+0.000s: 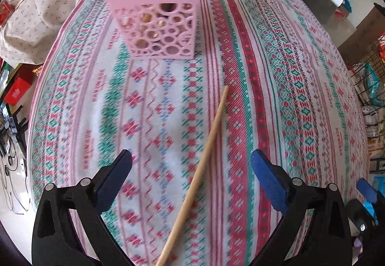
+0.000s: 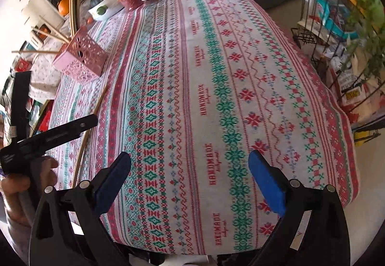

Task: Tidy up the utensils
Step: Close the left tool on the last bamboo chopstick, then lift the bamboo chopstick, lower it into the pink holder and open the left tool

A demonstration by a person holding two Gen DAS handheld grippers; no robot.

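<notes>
Chopstick, one wooden stick, lies flat on the patterned tablecloth covering the tabletop, running from the near edge toward the middle, directly between the spread, released fingers of the left gripper, which touch nothing. Farther off stands a pink holder with more sticks upright inside. From the right wrist, the right gripper hangs over bare cloth with fingers wide apart and empty; the chopstick lies at the left, near the tabletop edge, and the pink holder sits at far left.
</notes>
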